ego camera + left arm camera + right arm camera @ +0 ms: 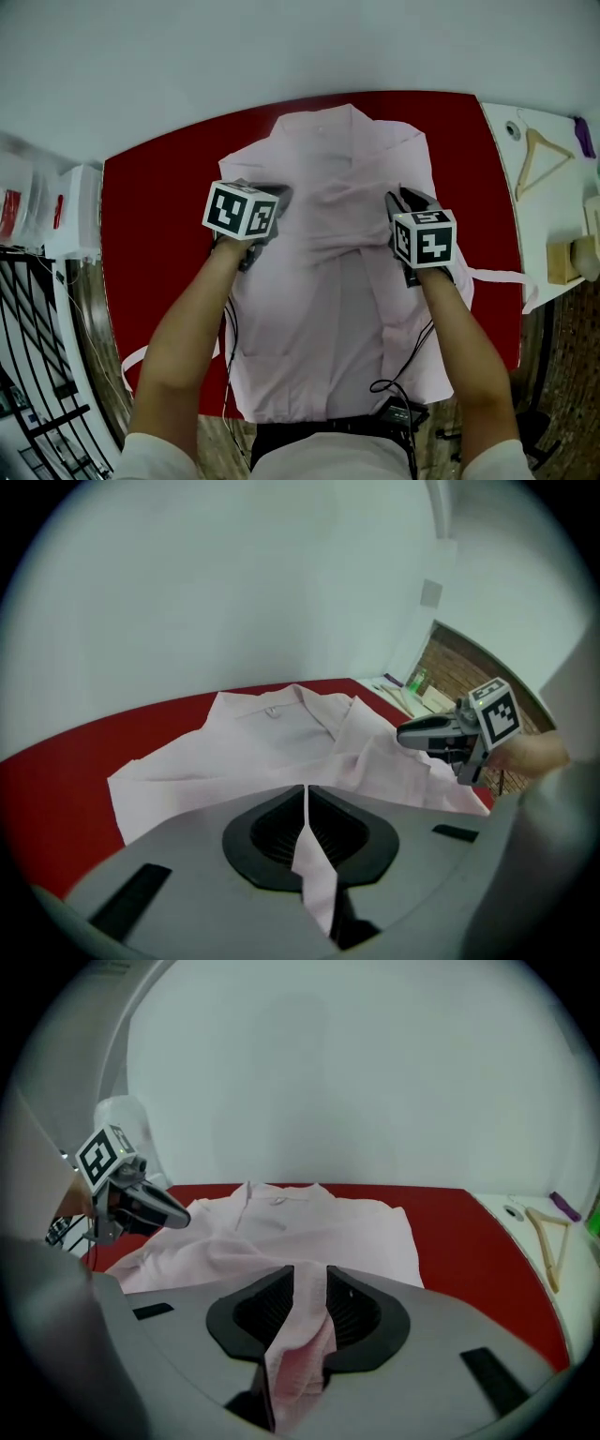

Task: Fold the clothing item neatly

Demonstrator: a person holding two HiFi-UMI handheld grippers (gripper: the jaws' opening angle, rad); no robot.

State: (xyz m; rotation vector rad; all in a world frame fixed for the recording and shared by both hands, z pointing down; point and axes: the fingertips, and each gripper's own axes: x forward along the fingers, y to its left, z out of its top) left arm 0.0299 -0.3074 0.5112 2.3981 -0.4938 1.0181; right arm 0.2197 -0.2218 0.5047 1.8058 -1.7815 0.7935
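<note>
A pale pink shirt (328,281) lies spread on the red table (159,206), collar at the far side, hem hanging over the near edge. My left gripper (279,195) is over the shirt's left shoulder area. In the left gripper view it (307,803) is shut on a thin pinch of the shirt (272,733). My right gripper (397,199) is over the right side. In the right gripper view a thick bunch of the shirt (319,1222) fills the gap between its jaws (309,1288). The cloth between the two grippers is wrinkled and raised.
A white side table (553,206) at the right carries a wooden hanger (539,155) and a purple item (583,136). A white box (75,211) and a black rail stand at the left. A thin strap (497,276) trails off the shirt's right side.
</note>
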